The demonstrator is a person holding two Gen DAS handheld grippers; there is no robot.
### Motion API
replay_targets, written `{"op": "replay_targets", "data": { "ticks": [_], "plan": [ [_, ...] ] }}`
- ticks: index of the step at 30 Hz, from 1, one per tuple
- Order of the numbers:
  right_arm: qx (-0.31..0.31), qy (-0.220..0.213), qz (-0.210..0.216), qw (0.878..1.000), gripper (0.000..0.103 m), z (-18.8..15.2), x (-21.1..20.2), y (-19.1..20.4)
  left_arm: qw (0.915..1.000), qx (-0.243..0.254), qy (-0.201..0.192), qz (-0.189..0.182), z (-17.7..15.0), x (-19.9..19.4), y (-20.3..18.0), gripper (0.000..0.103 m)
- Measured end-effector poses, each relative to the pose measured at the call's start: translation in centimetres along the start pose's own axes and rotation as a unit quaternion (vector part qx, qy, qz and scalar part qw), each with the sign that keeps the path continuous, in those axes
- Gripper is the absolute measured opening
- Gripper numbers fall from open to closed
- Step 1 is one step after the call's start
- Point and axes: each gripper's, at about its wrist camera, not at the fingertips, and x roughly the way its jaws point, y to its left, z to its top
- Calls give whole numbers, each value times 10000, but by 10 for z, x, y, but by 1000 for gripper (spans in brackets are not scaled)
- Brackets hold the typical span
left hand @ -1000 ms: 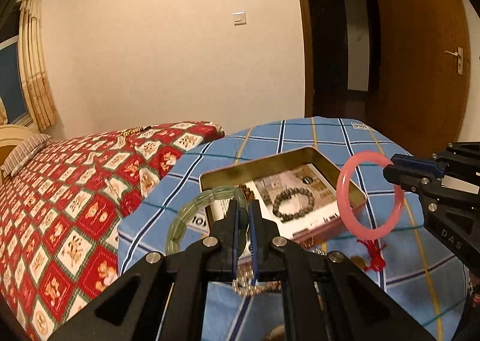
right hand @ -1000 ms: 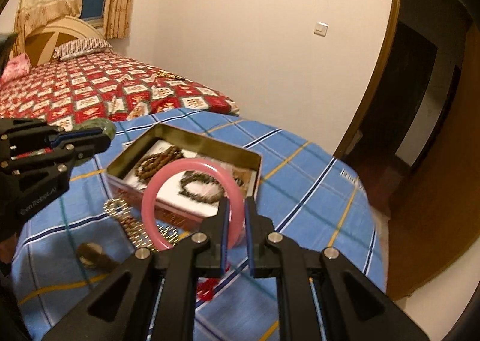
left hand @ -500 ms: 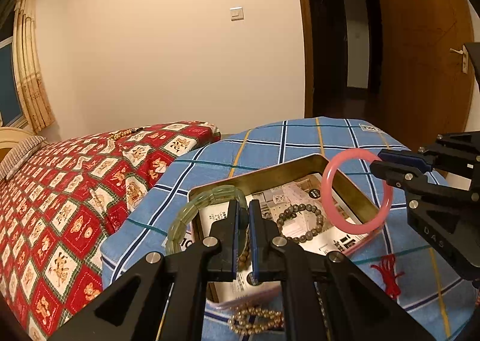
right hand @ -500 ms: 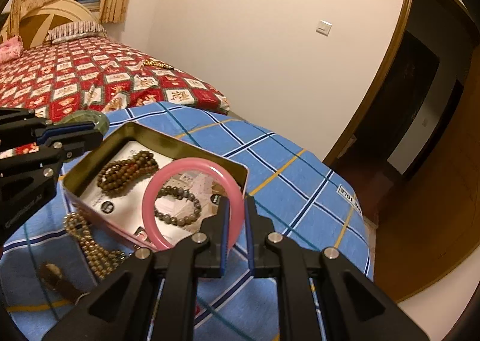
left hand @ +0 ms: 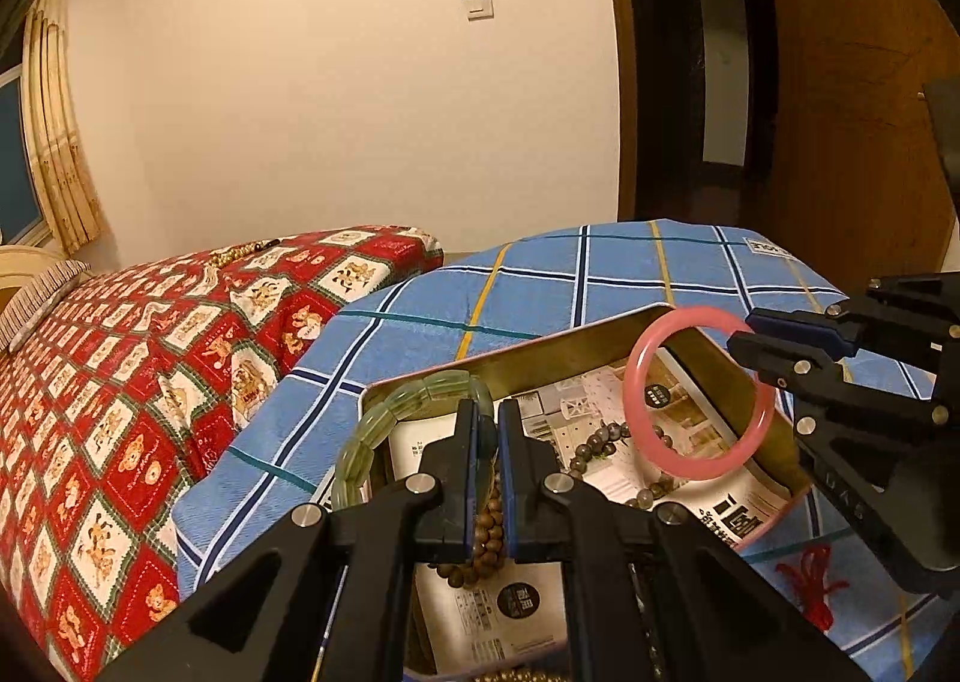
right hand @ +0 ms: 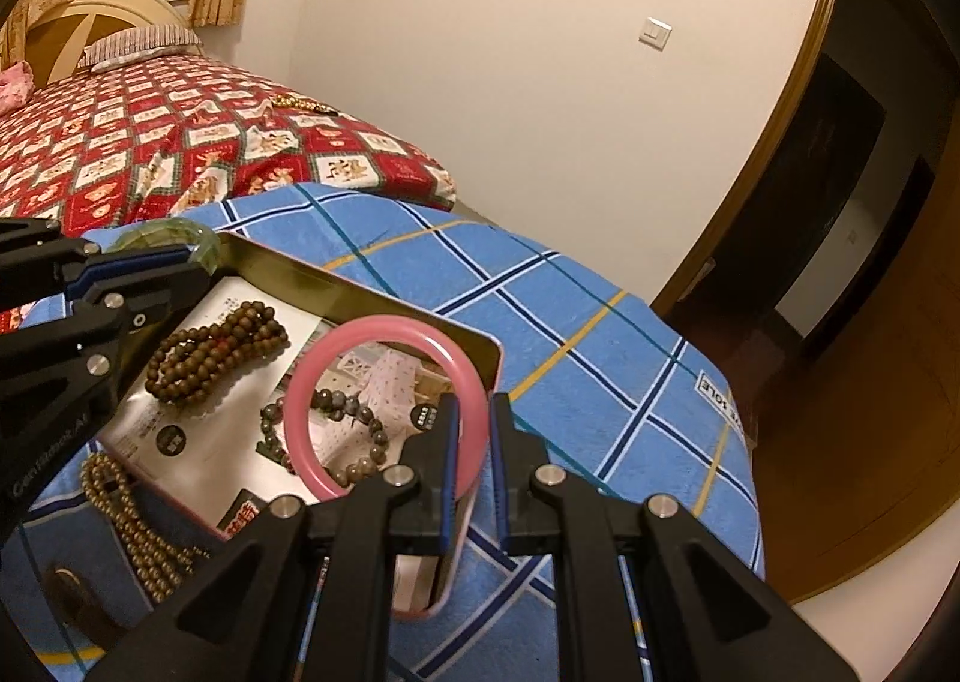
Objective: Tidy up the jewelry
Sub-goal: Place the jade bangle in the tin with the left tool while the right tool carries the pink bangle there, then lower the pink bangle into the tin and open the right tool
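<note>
Looking across the bed (left hand: 120,382) with its red patterned cover, I see the blue checked cloth (left hand: 540,286) laid over the corner where I'm working, and on it the open tin (right hand: 360,286) that takes the jewelry. Against the views from a second ago the tin sits larger and lower in both cameras, so both hands have carried forward and slightly down over it.

My left hand-held gripper (left hand: 487,430) is clamped shut on the green bracelet (left hand: 384,418), which hangs over the tin's near-left corner. My right hand-held gripper (right hand: 474,442) is closed on the pink bangle (right hand: 384,346), held upright above the tin's right end; a second ago it was still out over the cloth. Neither grip has altered in that time.

Inside the tin, on the printed paper lining, lie the brown bead string (right hand: 216,352) to the left and the grey bead bracelet (right hand: 348,430) directly under the bangle. Outside it, a golden bead necklace (right hand: 126,514) trails along the near wall and a red tassel (left hand: 810,580) lies on the cloth.

I judge the carry is nearly finished: both pieces are over the tin, not yet set down. Next comes lowering and releasing, with the bangle likely to roll or ring off the wall if dropped from height.
</note>
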Motion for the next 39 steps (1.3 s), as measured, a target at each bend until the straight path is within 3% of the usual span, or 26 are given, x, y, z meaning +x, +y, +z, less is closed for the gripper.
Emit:
{"op": "replay_targets", "data": {
  "ticks": [15, 24, 27, 29, 31, 39],
  "plan": [
    [39, 145, 86, 9998, 12, 0, 22, -1, 9999, -71, 146, -21, -4, 20, 3, 6],
    [128, 144, 205, 9996, 14, 0, 20, 0, 9996, -109, 224, 126, -3, 20, 5, 13],
    [121, 127, 210, 9996, 14, 1, 17, 2, 9995, -150, 230, 178, -3, 19, 7, 26],
    [119, 134, 216, 9996, 14, 1, 16, 3, 9994, -182, 190, 216, -3, 16, 8, 48],
    [123, 144, 222, 9996, 14, 1, 16, 3, 9993, -200, 100, 306, -3, 12, 9, 63],
    [117, 188, 216, 9995, 14, -1, 15, 5, 9992, -219, 103, 307, -4, 12, 10, 66]
  ]
}}
